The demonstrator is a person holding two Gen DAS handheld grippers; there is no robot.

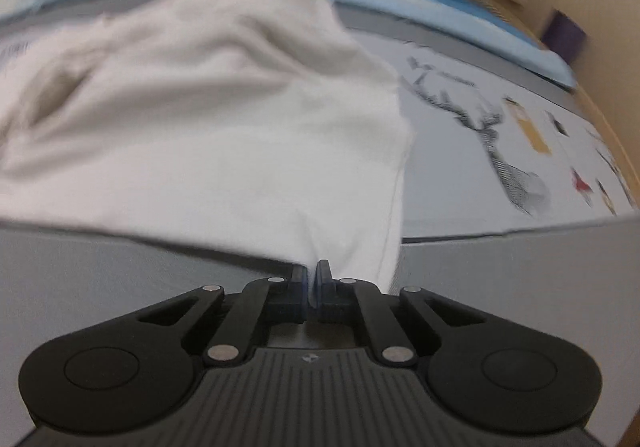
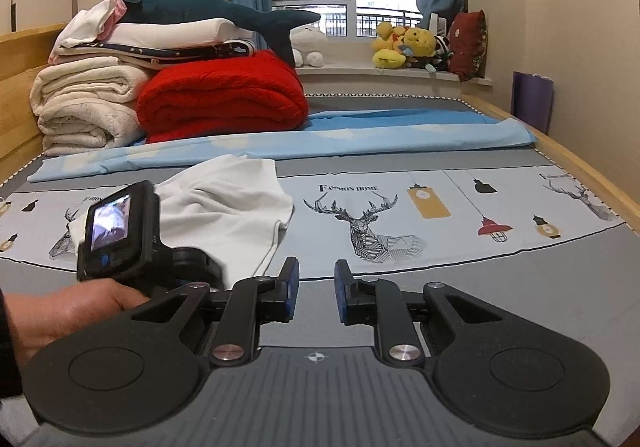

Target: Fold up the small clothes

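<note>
A small white garment (image 1: 208, 119) lies rumpled on the printed bed sheet (image 1: 500, 167). My left gripper (image 1: 312, 279) is shut on the garment's near edge, with cloth pinched between its fingers. In the right wrist view the same white garment (image 2: 232, 207) lies left of centre on the bed sheet (image 2: 440, 239). The left gripper's body with its camera (image 2: 120, 231) and the hand holding it sit at the garment's near left. My right gripper (image 2: 317, 287) is open and empty, low over the grey band of the sheet, just right of the garment's near corner.
A folded light blue sheet (image 2: 320, 135) lies across the bed behind the garment. A red blanket (image 2: 224, 95) and cream blankets (image 2: 84, 103) are stacked at the back left, with a plush shark (image 2: 208, 9) on top. Wooden bed rails (image 2: 580, 163) run along both sides.
</note>
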